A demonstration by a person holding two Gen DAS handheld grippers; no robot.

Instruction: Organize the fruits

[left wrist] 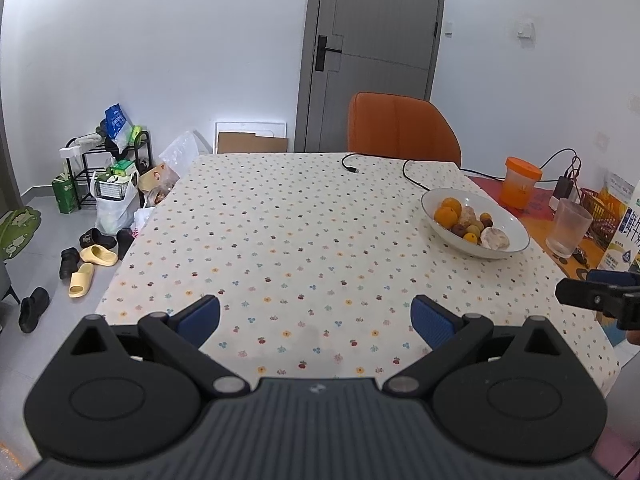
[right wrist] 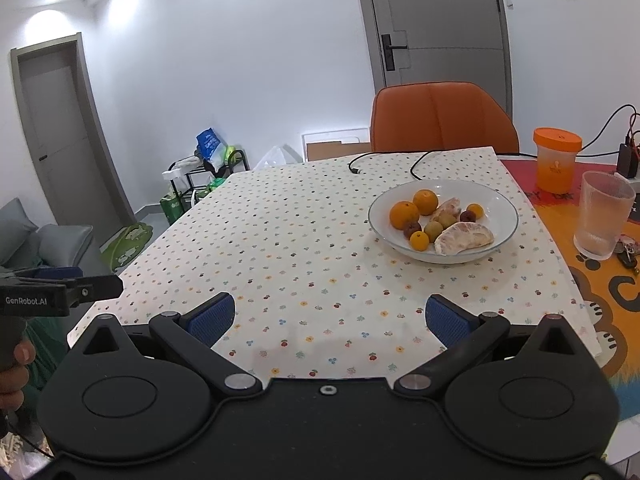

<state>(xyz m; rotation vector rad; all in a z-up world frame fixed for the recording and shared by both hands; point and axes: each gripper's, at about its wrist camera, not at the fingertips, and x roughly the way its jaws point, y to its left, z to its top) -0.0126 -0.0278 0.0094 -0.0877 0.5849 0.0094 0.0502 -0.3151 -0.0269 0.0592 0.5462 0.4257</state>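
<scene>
Two black grippers with blue ribbed pads, both hovering low above the near edge of a table: left gripper (left wrist: 316,320) spread wide and empty, right gripper (right wrist: 330,318) likewise wide and empty. Beneath both, a white tablecloth dotted with small coloured flowers (right wrist: 280,248). Further out, toward the right, a shallow white ceramic bowl (right wrist: 502,204) resting on the cloth, holding round oranges (right wrist: 404,215), peeled pomelo segments (right wrist: 464,238) and smaller brown and green fruits. Just beyond the cloth's right edge, a ribbed clear glass tumbler (right wrist: 602,216) and an orange lidded plastic cup (right wrist: 556,160). Behind the table, an orange upholstered chair (right wrist: 440,118).
</scene>
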